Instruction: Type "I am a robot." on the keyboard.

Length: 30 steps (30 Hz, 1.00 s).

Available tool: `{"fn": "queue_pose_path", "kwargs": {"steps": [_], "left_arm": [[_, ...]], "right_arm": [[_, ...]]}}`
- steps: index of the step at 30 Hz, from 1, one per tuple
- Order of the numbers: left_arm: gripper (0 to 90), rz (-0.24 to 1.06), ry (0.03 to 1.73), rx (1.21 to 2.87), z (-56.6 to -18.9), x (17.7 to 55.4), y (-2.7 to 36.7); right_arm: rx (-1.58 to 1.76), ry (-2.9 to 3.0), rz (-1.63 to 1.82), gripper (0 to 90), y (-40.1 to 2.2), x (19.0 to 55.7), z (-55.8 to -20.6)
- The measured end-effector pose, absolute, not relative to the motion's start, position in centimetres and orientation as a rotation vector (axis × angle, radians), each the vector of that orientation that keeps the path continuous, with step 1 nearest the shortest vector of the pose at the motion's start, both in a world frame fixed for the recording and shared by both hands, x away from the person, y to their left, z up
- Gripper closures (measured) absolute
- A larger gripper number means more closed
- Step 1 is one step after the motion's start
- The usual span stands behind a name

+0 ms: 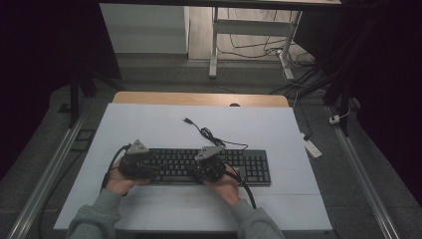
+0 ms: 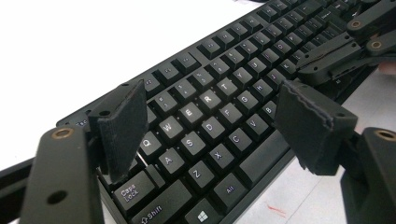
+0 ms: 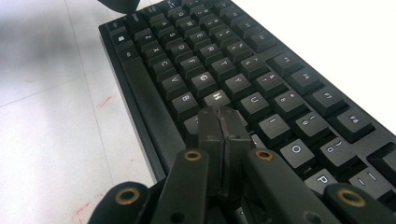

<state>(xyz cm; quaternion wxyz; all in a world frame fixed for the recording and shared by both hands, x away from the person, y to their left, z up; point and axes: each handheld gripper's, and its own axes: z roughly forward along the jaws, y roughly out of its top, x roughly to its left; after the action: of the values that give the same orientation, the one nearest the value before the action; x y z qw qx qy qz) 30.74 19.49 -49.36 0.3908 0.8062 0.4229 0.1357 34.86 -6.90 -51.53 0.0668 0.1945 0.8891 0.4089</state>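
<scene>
On the table, the keyboard (image 1: 209, 166) lies crosswise; left tongs (image 2: 210, 116) released, right tongs (image 3: 223, 122) clenched empty.

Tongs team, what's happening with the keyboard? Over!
Left tongs open above the letter keys. Right tongs shut, tips by the H key. Keyboard flat, nothing blocking.

We are seeing the flat black plastic keyboard (image 1: 209, 167) lying across the white table surface (image 1: 149, 129) near its front edge. Its thin black cable (image 1: 209, 133) is snaking toward the far edge. The left, right and far margins are lying open for us.
</scene>
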Motion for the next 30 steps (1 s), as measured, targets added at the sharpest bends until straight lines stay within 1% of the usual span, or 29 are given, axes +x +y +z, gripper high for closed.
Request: {"fn": "queue_pose_path", "kwargs": {"steps": [15,22,23,26,30], "left_arm": [[25.7,0.347,1.073,2.049,-49.4,30.7,19.5],[25.8,0.351,1.070,2.044,-49.3,30.7,19.6],[25.8,0.349,1.073,2.041,-49.3,30.7,19.6],[25.8,0.353,1.069,2.041,-49.2,30.7,19.7],[25.8,0.354,1.073,2.038,-49.2,30.7,19.8]], "right_arm": [[0.599,2.696,1.190,89.4,-6.6,35.0,-52.1],[0.604,2.649,1.243,89.3,-7.0,34.8,-51.3],[0.608,2.638,1.256,88.2,-7.2,34.8,-51.2],[0.624,2.615,1.282,79.0,-7.7,34.8,-50.7],[0.629,2.591,1.301,69.1,-8.5,34.7,-50.2]]}}
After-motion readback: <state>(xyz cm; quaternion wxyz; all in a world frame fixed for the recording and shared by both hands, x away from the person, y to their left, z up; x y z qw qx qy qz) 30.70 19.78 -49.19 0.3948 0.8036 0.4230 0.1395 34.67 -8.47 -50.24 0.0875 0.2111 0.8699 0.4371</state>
